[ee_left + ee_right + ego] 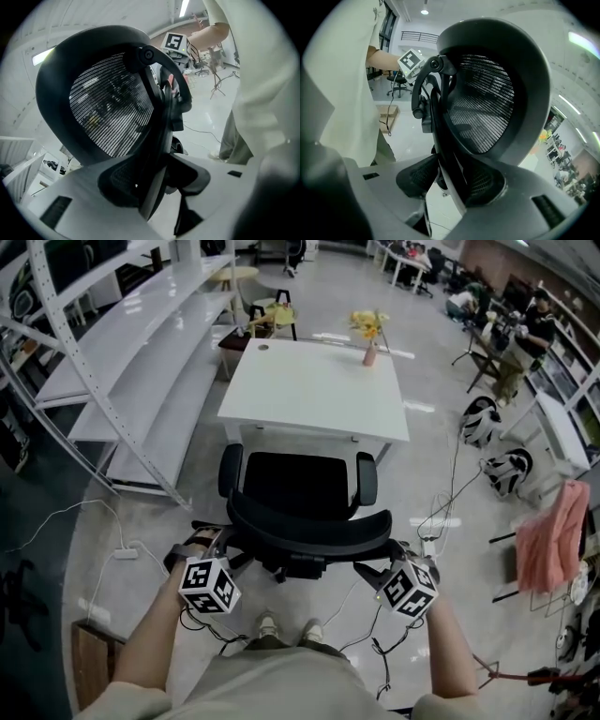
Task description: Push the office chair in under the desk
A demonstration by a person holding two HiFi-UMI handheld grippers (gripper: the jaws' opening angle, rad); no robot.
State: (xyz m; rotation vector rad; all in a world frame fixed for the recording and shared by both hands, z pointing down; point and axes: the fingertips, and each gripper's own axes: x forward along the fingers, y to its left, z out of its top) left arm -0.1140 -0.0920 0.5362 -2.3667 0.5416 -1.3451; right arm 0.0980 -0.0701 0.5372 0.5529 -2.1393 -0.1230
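Observation:
A black office chair (296,486) stands just in front of the white desk (319,390), its seat facing the desk and its curved mesh backrest (309,529) toward me. My left gripper (225,547) is at the backrest's left end and my right gripper (390,557) at its right end. In the left gripper view the backrest's edge (157,140) runs between the open jaws of the left gripper (154,183), leaning on one pad. The right gripper view shows the same: the backrest frame (440,140) stands between the open jaws of the right gripper (450,182), with floor showing beside it.
A vase of yellow flowers (369,337) stands at the desk's far edge. White shelving (141,343) runs along the left. Cables (112,549) trail on the floor around the chair base and my feet (286,626). A pink cloth (553,532) hangs at the right.

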